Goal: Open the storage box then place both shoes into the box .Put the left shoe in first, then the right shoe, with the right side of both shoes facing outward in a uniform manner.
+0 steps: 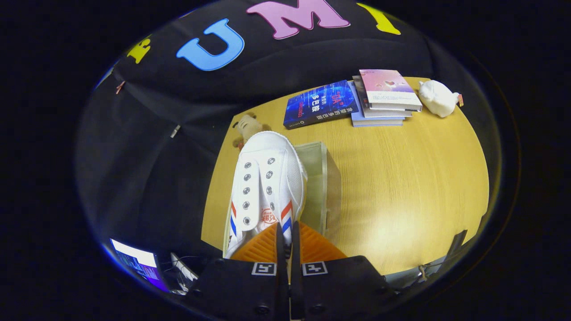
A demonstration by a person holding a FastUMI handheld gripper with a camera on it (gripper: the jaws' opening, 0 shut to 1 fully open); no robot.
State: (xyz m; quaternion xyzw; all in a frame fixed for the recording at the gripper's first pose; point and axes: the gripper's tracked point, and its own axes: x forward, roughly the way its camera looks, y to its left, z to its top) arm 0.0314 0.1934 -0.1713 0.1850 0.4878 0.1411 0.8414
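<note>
Fingers [287, 240] clamped on the shoe's [267, 178] side wall, held above the clear box [323, 183] on the table [401, 178], books [352, 102] beyond.

We see a white cloth shoe [267, 178] with metal eyelets, pinched between the ribbed pads [263, 247] of the gripper [287, 243]. The box [323, 178] is clear plastic. The tabletop [401, 178] is matt wood grain; at its far edge, the books [319, 103] have glossy covers.

Blue book [321, 103] cover reads "UA"; other print illegible.
</note>
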